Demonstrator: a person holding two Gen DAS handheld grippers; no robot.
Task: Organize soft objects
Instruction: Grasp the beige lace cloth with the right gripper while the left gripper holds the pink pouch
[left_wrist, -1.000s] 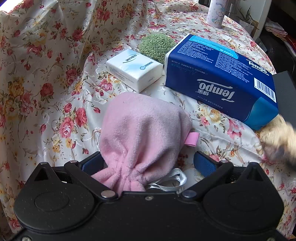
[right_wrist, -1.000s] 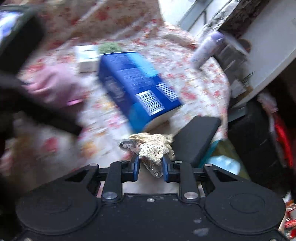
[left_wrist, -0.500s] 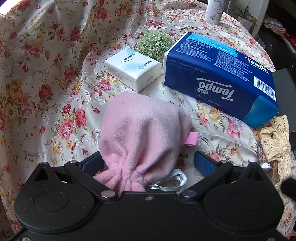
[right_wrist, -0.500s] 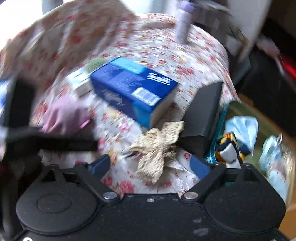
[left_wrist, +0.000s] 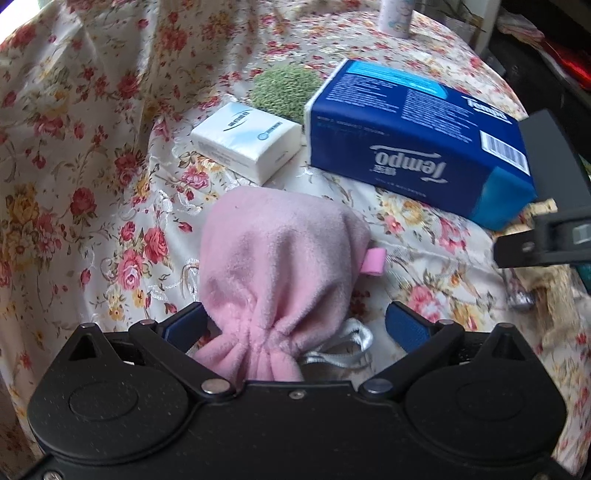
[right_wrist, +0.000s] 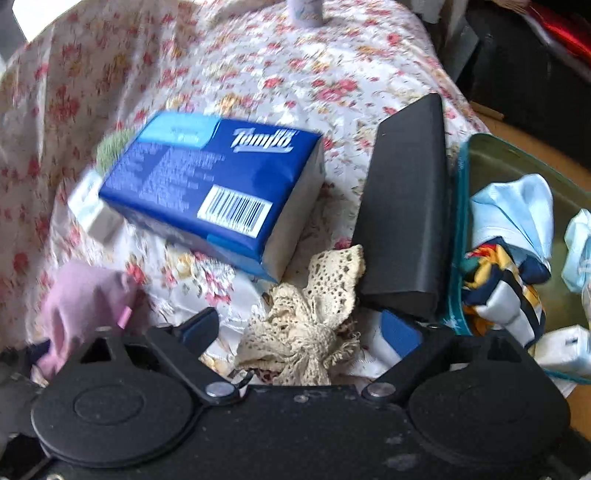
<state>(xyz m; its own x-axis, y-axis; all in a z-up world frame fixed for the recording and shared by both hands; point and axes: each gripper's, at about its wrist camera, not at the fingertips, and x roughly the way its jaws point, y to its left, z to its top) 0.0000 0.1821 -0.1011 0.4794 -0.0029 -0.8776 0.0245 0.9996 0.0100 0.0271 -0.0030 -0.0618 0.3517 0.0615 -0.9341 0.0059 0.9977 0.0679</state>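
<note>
Right tool: parted and closing around lace bow; pads are best centred on the knot.
Left tool: released, astride pink pouch.

My left gripper is matt black plastic, finely grained on its round covers, with bare metal pivot pins and blue rubbery-looking pads. The pink drawstring pouch is soft fleece, matt and napped, with a shiny silver ribbon at its gathered neck. The floral tablecloth is woven cloth with a faint sheen and embroidered scrolls. The blue Tempo tissue pack is glossy plastic film; the small white tissue pack likewise. The cream lace bow is openwork crochet, rough and matt. The black block is smooth and matt.
</note>
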